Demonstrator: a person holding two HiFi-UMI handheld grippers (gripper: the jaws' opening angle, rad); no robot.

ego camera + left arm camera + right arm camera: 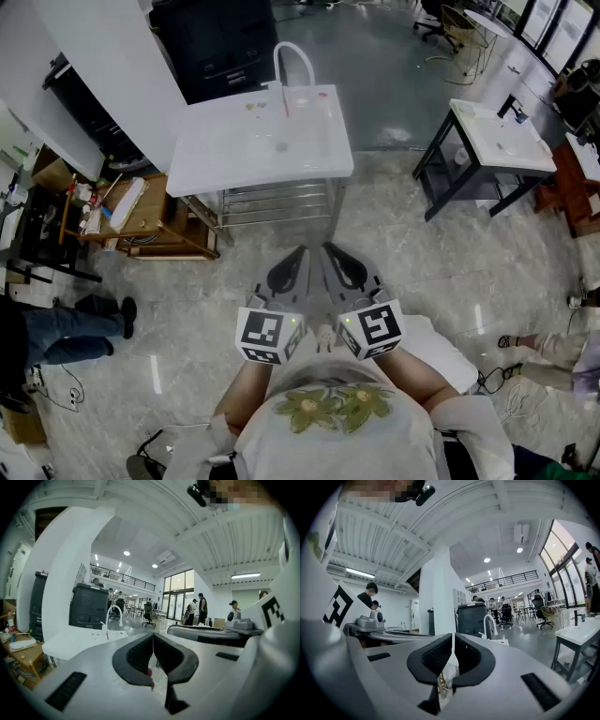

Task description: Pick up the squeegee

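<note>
A white sink table [225, 155] with a curved white faucet [298, 58] stands a few steps ahead of me. On its top lies a thin red item [287, 103], too small to tell whether it is the squeegee; it also shows as a red stick [107, 635] in the left gripper view. My left gripper [302, 251] and right gripper [328, 247] are held side by side near my chest, well short of the table. Both point at it. The jaws of the left gripper [153, 635] and of the right gripper [453, 634] are pressed together with nothing between them.
A second white sink table [502, 141] on a black frame stands at the right. A wooden cart [141, 220] with clutter sits left of the near table, a black cabinet [220, 42] behind it. A person's legs [66, 333] show at the left edge.
</note>
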